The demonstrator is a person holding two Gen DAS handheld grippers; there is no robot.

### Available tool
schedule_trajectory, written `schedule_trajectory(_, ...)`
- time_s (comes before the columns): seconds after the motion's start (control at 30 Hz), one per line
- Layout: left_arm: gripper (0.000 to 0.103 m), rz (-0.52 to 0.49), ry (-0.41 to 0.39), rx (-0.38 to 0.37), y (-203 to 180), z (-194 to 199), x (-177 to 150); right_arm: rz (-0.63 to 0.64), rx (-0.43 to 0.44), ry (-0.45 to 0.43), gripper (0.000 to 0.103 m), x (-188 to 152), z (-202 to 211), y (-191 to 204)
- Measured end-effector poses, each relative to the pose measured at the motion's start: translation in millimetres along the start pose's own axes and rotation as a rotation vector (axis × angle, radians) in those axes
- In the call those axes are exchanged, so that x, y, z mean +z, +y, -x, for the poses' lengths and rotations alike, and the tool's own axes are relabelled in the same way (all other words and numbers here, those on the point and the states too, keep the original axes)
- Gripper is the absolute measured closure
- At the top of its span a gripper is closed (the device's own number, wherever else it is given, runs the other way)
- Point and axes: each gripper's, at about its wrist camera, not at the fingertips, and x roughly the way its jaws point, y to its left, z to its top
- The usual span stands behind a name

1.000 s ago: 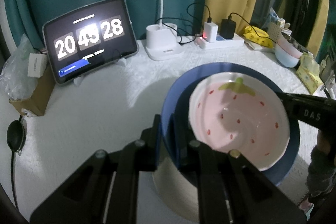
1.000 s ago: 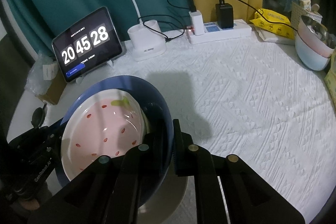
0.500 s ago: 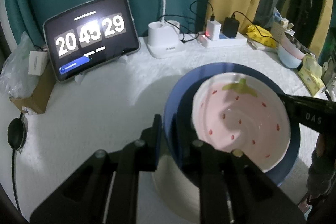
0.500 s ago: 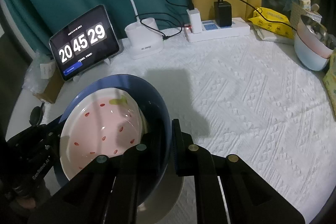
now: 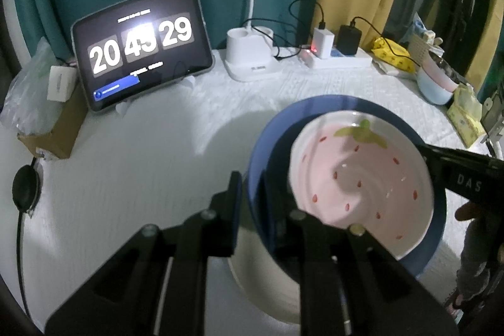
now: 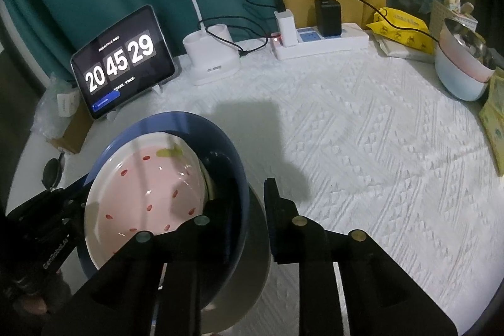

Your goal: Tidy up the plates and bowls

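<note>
Blue bowl (image 6: 234, 166) with the pink strawberry bowl (image 6: 148, 194) inside sits lower left; both my fingers (image 6: 252, 216) (image 5: 252, 203) have just opened a little, its rim between them, loose.

Rear of table (image 6: 378, 147): tablet (image 6: 123, 62) showing a clock, left; white lamp base (image 6: 211, 59) beside it; power strip (image 6: 321, 43) with two chargers; yellow packets (image 6: 400, 27), right; cardboard box (image 5: 53, 128), far left.
</note>
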Motion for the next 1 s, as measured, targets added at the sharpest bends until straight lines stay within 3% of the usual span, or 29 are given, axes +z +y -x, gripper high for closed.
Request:
schedule_trajectory(0.17, 0.087, -0.011, 0.002, 0.000, 0, 2, -2, -0.002, 0.002, 0.000, 0.081, -2, 2, 1)
schedule_trajectory(0.33, 0.087, -0.018, 0.016, -0.009, 0, 3, -1, -0.025, 0.008, 0.003, 0.073, -4, 3, -3)
schedule_trajectory(0.5, 0.085, 0.014, 0.002, -0.048, 8, 9, 3, -0.054, 0.025, 0.009, 0.070, -5, 4, -7)
schedule_trajectory(0.57, 0.082, 0.025, -0.026, -0.046, 12, 17, 8, -0.063, 0.018, -0.006, 0.061, -4, 8, -9)
schedule_trajectory(0.6, 0.073, 0.022, -0.036, -0.037, 12, 20, 10, -0.067, 0.018, -0.013, 0.059, -3, 9, -9)
schedule_trajectory(0.63, 0.049, 0.011, -0.035, -0.034, 10, 21, 12, -0.069, 0.023, -0.026, 0.046, -2, 11, -10)
schedule_trajectory(0.67, 0.041, 0.010, -0.040, -0.043, 10, 22, 12, -0.069, 0.011, -0.043, 0.038, 0, 15, -11)
schedule_trajectory(0.7, 0.037, 0.013, -0.042, -0.050, 10, 23, 12, -0.067, 0.013, -0.062, 0.037, 1, 19, -10)
schedule_trajectory(1.0, 0.036, -0.003, -0.073, -0.040, 0, 36, 11, -0.048, 0.017, -0.092, 0.036, 5, 34, -7)
